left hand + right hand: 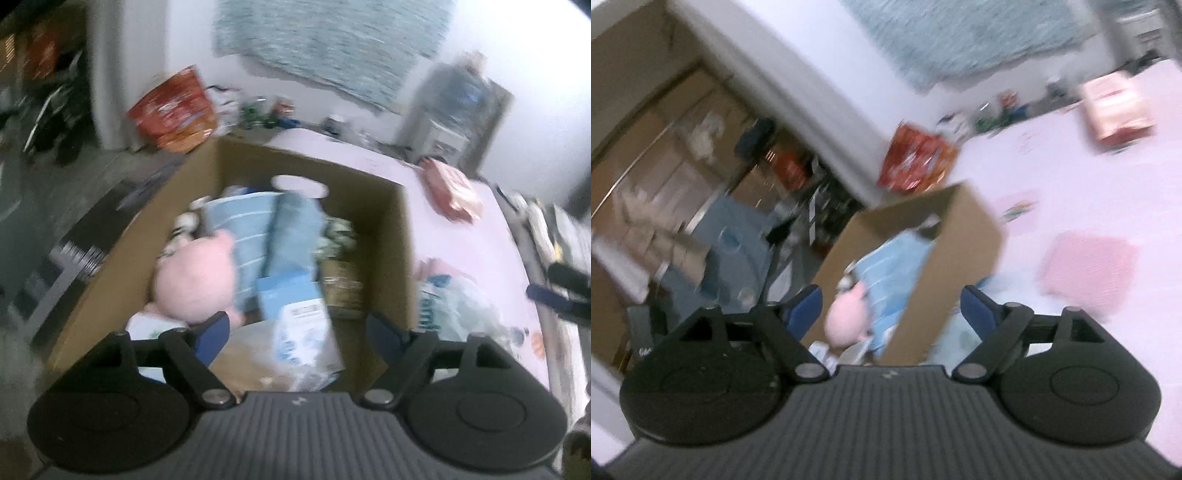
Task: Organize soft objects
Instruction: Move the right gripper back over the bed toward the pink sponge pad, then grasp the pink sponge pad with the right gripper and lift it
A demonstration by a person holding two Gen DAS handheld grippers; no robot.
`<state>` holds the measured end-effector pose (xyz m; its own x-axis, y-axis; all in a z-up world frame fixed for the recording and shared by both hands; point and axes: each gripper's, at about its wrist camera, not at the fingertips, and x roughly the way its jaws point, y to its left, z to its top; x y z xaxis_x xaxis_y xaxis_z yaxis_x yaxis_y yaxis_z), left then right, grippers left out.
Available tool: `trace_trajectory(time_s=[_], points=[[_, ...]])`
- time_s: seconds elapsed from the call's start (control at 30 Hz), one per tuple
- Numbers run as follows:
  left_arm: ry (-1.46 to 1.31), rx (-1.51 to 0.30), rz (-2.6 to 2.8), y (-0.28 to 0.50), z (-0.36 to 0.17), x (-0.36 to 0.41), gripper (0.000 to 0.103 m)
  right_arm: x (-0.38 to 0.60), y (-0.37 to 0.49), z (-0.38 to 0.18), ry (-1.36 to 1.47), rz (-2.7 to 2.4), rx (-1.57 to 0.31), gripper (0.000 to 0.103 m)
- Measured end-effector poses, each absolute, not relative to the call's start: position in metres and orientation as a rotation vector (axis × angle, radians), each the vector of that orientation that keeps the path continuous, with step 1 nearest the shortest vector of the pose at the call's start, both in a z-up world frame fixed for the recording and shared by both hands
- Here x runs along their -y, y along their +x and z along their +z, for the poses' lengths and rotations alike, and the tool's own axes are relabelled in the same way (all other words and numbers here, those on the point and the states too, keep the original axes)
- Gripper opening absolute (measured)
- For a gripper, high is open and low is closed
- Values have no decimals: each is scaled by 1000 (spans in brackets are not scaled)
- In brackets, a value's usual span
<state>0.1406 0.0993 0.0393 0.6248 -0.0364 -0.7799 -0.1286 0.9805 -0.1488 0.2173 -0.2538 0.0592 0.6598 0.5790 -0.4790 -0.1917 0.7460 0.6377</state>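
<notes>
An open cardboard box [391,236] stands on a pale pink table [491,236]. It holds a pink plush toy [195,277], a light blue striped cloth [243,229], a blue folded cloth [295,229] and a white and blue packet [303,332]. My left gripper [297,332] is open and empty above the box's near edge. My right gripper [892,308] is open and empty, tilted, over the same box [960,236] with the plush [846,314] below. A pink cloth [1089,269] lies on the table to the right. Both views are blurred.
A clear plastic bag with soft items [454,302] lies right of the box. A pink packet [450,188] lies farther back on the table. A red snack bag [173,110] leans against the wall. The other gripper [565,291] shows at the right edge. Shelves and clutter [683,184] stand left.
</notes>
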Motion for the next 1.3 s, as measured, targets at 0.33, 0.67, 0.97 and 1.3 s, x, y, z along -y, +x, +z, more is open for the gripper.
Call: trace_trajectory(time_s=[0.33, 0.67, 0.97, 1.3], points=[[-27, -919, -126, 182, 36, 0, 90, 355, 210, 6, 682, 230, -722, 85], [20, -946, -123, 191, 31, 32, 89, 333, 322, -42, 246, 270, -880, 88], [-49, -957, -63, 174, 40, 8, 89, 274, 370, -71, -214, 493, -1050, 95], [-165, -915, -21, 147, 47, -31, 89, 301, 354, -75, -112, 362, -1097, 86]])
